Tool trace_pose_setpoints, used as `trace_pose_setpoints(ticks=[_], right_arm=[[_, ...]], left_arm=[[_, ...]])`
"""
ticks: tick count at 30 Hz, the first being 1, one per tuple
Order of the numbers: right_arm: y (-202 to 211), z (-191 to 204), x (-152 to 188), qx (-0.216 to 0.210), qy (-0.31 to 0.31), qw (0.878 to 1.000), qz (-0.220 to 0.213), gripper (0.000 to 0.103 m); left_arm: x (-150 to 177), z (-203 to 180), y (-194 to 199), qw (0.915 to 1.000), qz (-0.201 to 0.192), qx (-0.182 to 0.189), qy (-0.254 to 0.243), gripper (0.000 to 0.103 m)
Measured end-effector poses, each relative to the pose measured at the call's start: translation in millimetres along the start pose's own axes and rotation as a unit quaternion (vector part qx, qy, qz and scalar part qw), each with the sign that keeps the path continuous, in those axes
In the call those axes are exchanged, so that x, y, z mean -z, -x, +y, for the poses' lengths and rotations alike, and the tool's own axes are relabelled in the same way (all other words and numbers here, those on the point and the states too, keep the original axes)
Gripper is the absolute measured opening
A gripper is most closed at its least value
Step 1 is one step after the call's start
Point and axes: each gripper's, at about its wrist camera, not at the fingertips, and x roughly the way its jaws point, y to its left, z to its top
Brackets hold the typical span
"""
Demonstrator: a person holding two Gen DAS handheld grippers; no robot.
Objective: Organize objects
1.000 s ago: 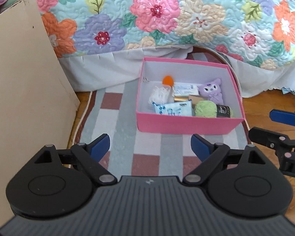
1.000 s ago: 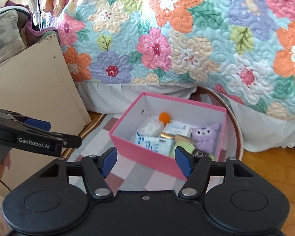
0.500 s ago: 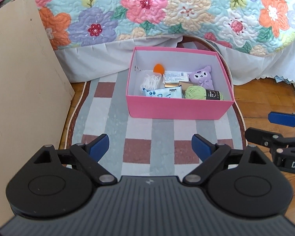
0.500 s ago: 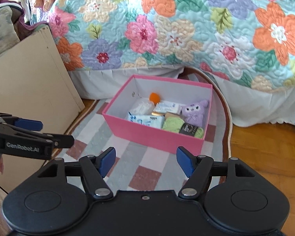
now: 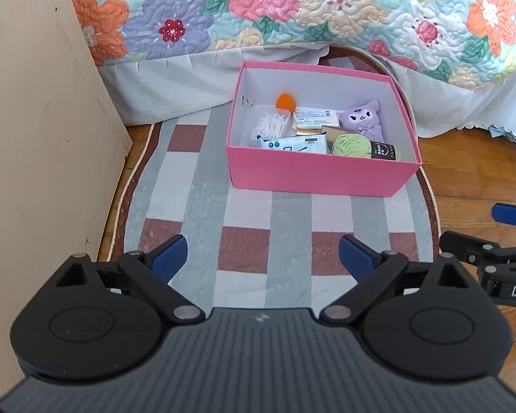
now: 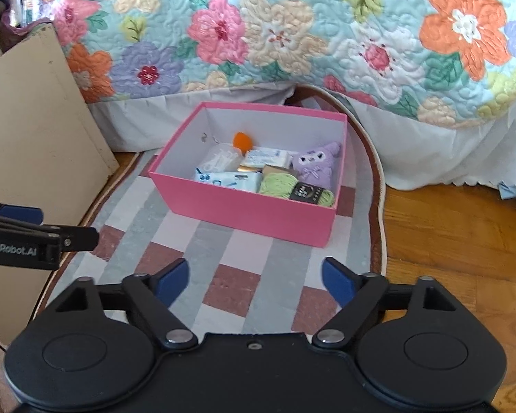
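A pink box (image 5: 313,177) (image 6: 244,211) stands on a checked rug by the bed. Inside lie a purple plush toy (image 5: 361,118) (image 6: 314,165), a green yarn ball (image 5: 352,144) (image 6: 280,184), an orange ball (image 5: 285,101) (image 6: 241,141), a blue-white packet (image 5: 292,143) (image 6: 228,179), a white bag (image 5: 270,124) and a white pack (image 5: 314,117). My left gripper (image 5: 263,256) is open and empty, above the rug in front of the box. My right gripper (image 6: 254,280) is open and empty, also short of the box.
A beige board (image 5: 41,144) (image 6: 27,130) leans at the left. The floral quilt (image 5: 309,10) hangs over the bed behind the box. Wood floor (image 6: 457,241) lies to the right of the rug (image 5: 247,220). Each gripper shows in the other's view, the right one (image 5: 498,261), the left one (image 6: 27,237).
Both grippers have drawn back from the box, so it looks smaller and farther. Both stay open and empty. The box contents have not moved.
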Motion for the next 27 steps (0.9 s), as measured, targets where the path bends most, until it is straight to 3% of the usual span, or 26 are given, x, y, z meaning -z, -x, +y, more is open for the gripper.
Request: trace_pose_setpoints(ticks=[13, 27], right_arm=[[-3, -5, -1, 0.029, -0.039, 0.999, 0.024, 0.093], [-2, 1, 0, 0.046, -0.039, 0.998, 0.034, 0.093]], left_arm=[[-4, 13, -11, 0.9989, 0.041, 0.011, 0.021, 0.100], [-1, 21, -18, 0.9984, 0.049, 0.004, 0.028, 0.100]])
